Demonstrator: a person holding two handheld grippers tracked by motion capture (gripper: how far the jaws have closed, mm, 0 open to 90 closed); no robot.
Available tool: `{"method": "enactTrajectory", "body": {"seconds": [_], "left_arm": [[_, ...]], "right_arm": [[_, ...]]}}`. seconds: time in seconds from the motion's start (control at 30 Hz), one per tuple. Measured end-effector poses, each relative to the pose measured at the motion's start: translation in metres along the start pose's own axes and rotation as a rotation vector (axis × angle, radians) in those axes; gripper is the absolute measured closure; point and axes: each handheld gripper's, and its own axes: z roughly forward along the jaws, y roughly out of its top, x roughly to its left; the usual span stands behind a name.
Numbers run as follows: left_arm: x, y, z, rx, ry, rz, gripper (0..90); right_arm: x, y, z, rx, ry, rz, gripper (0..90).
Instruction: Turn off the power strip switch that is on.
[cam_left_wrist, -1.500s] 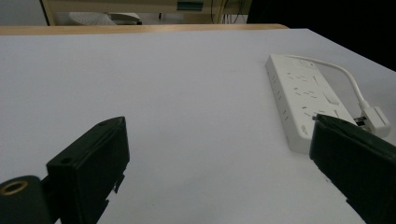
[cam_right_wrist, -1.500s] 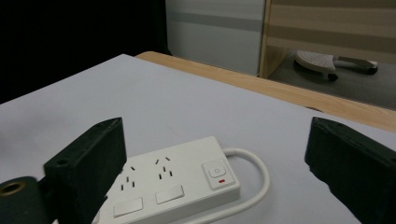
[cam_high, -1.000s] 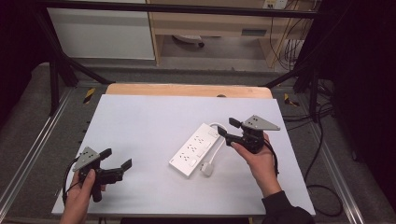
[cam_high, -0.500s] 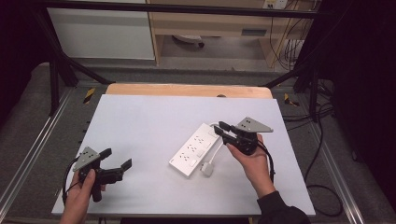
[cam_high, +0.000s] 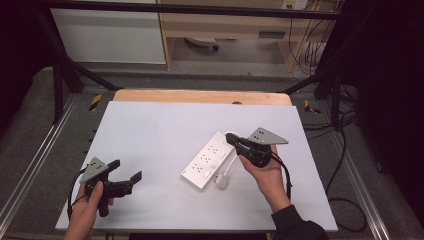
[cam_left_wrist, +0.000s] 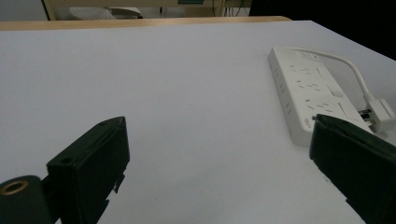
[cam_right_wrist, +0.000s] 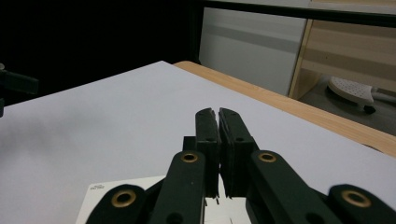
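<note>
A white power strip (cam_high: 209, 161) lies slantwise on the white table (cam_high: 160, 125), right of centre, with its short cable curling back to a white plug (cam_high: 221, 181) beside it. My right gripper (cam_high: 231, 139) is shut with nothing between its jaws, and its tips hover over the strip's far end. In the right gripper view the closed jaws (cam_right_wrist: 218, 115) rise above the power strip (cam_right_wrist: 108, 198). My left gripper (cam_high: 125, 171) stands wide open near the front left, held low over bare table. In the left gripper view (cam_left_wrist: 219, 125) the power strip (cam_left_wrist: 306, 88) and plug (cam_left_wrist: 380, 111) lie off to the right.
The table's far edge is a wooden strip (cam_high: 200, 96). Beyond it stand a white cabinet (cam_high: 107, 35) and a wooden shelf unit (cam_high: 225, 25). Black frame struts (cam_high: 60, 60) flank the table, and cables (cam_high: 345, 200) trail on the floor at right.
My right gripper has shifted a little to the left, toward the far end of the power strip, still shut. The left gripper has stayed in place, open.
</note>
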Motion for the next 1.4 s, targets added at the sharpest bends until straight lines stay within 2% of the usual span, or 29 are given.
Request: {"method": "enactTrajectory", "body": {"seconds": [0.73,0.97,1.4], "left_arm": [[-0.001,0.0,0.0,0.003,-0.003,0.007,5.0],[-0.001,0.0,0.0,0.004,-0.004,0.007,5.0],[-0.001,0.0,0.001,0.009,-0.006,0.01,5.0]], "right_arm": [[0.009,-0.011,0.008,0.047,0.026,-0.008,90.0],[0.01,-0.015,0.012,0.069,0.02,-0.008,90.0],[0.008,-0.024,0.015,0.1,0.028,0.028,90.0]]}}
